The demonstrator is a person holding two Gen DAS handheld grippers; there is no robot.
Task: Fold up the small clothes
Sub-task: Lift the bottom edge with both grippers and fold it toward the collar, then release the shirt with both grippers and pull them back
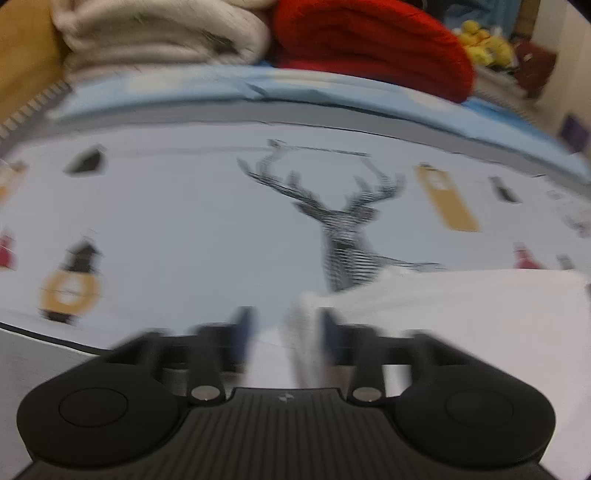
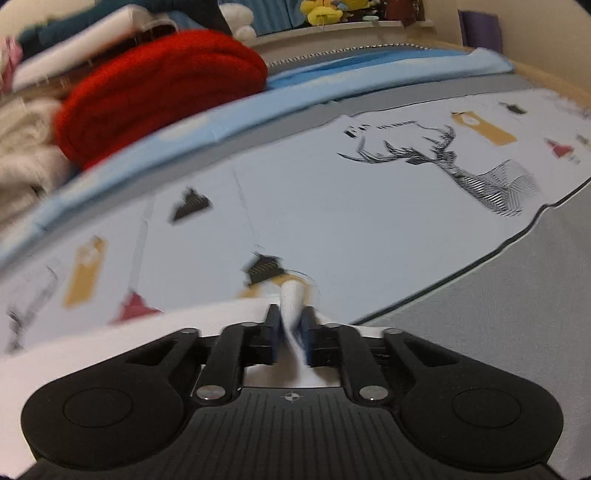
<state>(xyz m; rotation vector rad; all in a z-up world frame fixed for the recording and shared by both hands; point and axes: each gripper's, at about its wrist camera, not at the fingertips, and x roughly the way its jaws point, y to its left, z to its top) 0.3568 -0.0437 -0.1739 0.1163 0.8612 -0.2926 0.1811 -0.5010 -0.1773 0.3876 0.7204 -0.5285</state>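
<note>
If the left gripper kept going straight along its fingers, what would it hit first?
Probably the printed sheet, near the deer print. The left gripper looks open, with a fold of the white garment against its right finger. Blur makes depth uncertain.

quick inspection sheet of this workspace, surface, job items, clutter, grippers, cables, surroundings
surface: pale printed sheet with a deer print, over a grey cover
job's things: white garment, one fold pinched at each gripper
clutter: red blanket and cream blanket folded at the far edge
grippers: left gripper jaws apart with white cloth against the right finger, blurred; right gripper shut on a white fold
cables: nothing seen
surroundings: yellow plush toys on a shelf, blue mat beyond the sheet
</note>
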